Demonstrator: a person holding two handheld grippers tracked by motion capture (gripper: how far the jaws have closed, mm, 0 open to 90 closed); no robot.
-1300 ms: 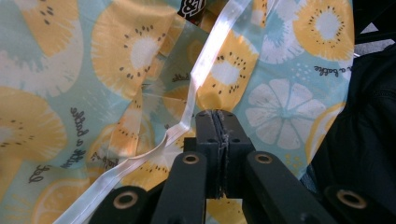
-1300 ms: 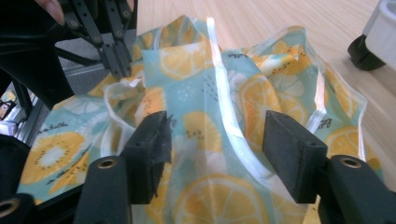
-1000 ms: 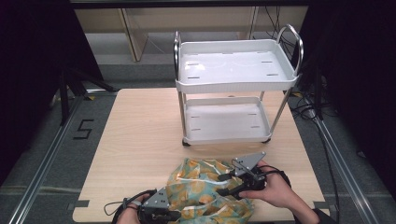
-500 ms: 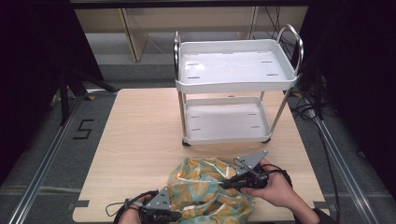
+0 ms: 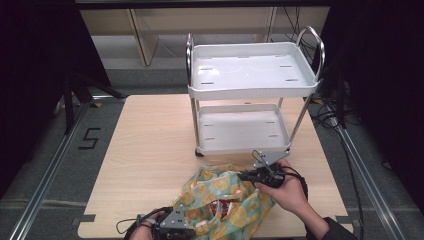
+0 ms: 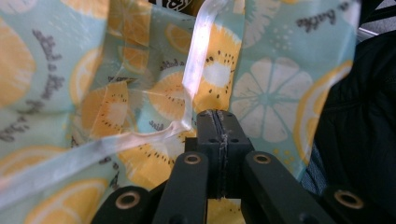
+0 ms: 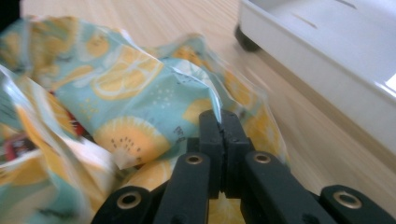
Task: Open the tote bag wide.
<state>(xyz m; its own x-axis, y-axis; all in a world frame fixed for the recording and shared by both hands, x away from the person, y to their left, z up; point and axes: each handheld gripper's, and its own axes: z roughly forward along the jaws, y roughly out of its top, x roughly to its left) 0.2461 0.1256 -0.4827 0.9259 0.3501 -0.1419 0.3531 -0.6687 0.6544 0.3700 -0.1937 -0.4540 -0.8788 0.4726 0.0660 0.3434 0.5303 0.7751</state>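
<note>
Fruit-print bag (image 5: pixel 227 200) lies on the table (image 5: pixel 150 150) between the two grippers. Right gripper (image 5: pixel 248 175), jaws clamped on the bag's far edge; left gripper (image 5: pixel 192 227), jaws clamped on its near edge, beside the translucent handle strap (image 6: pixel 198 56). The bag's mouth spans from one to the other.

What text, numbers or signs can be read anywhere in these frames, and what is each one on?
"5": dark mark on the grey floor left of the table.
Dark cursive lettering on the citrus-print bag: blurred, not readable.
Printing on the red item inside the bag: too small to read.
</note>
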